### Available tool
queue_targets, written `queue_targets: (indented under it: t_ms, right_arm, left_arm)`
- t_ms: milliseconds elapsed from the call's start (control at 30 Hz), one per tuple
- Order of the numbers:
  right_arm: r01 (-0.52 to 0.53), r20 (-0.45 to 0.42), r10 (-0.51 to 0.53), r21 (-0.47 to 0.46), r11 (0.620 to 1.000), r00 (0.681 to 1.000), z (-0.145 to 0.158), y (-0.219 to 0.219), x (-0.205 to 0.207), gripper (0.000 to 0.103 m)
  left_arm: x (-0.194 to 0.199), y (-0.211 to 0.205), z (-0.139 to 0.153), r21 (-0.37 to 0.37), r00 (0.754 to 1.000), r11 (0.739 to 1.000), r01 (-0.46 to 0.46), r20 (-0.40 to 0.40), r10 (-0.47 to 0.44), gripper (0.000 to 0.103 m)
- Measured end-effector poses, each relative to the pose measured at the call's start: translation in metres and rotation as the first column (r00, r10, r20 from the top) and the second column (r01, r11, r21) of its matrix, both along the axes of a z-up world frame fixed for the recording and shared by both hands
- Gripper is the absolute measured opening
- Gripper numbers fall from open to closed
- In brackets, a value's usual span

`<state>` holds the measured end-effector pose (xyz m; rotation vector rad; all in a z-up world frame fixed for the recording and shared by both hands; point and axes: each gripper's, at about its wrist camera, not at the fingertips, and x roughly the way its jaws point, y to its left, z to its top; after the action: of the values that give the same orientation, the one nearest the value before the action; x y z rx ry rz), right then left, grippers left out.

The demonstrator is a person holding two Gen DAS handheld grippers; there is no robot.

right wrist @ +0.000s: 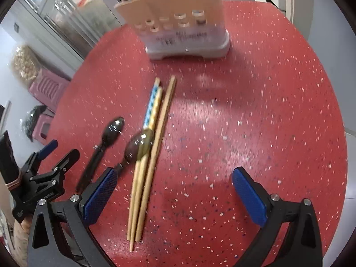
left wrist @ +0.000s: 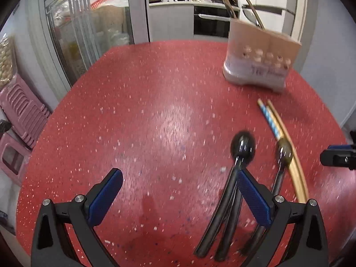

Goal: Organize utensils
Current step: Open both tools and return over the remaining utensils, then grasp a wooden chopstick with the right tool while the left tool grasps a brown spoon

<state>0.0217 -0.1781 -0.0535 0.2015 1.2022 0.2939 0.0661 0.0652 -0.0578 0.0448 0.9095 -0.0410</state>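
Both grippers hang over the red speckled table [left wrist: 155,89], pointing steeply down at it, and both stand spread wide with nothing between the pads.

The left gripper [left wrist: 180,195] has bare tabletop in the gap between its blue pads; its right-hand finger crosses in front of the handles of the black spoons [left wrist: 242,144], which lie on the table with their bowls pointing away. Whether that finger touches the handles cannot be told. The nearer bowl sits just beyond the fingertip; a second, darker bowl [left wrist: 283,153] lies to its right, against the wooden chopsticks [left wrist: 298,173].

From the right wrist camera the layout reads more clearly. The right gripper [right wrist: 173,187] straddles empty table, with the chopsticks [right wrist: 153,155] lying just inside its left finger, running away towards the utensil holder [right wrist: 178,11]. One pair carries a blue-and-white patterned end [right wrist: 152,102]. A spoon bowl [right wrist: 139,144] rests across the chopsticks around their middle; another spoon [right wrist: 111,131] lies apart to the left. The left gripper [right wrist: 49,160] shows at the left edge of this view, well clear of the right one.

The holder stands upright at the far side of the table, peach-coloured above a pale base, with a few long handles already rising from its top [left wrist: 229,4]. The picture is blurred, so finer detail on the holder is unreadable.
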Motion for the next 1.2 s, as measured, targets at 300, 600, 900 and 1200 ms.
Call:
queue_targets:
  t_ms: [300,600,900,1200]
  right_arm:
    - [0.028,0.002,-0.028,-0.086,0.996,1.0,-0.008,0.003,-0.008,0.103]
    - [0.014,0.021,-0.01,-0.188,0.982,1.0,-0.014,0.024,-0.001,0.102]
    - [0.012,0.037,-0.002,-0.278,0.96,0.999,-0.024,0.042,0.016,0.092]
    - [-0.031,0.039,0.046,-0.323,0.946,0.998,-0.021,0.053,0.045,0.064]
  left_arm:
    - [-0.01,-0.009,-0.011,0.06,0.996,0.994,0.088,-0.036,-0.086,0.103]
    - [0.001,-0.002,-0.01,0.065,0.995,0.993,0.095,-0.045,-0.092,0.103]
    - [0.009,0.0,-0.008,0.075,0.996,0.994,0.08,-0.046,-0.077,0.103]
    - [0.019,-0.014,-0.009,0.115,0.988,0.983,0.144,-0.067,-0.137,0.103]
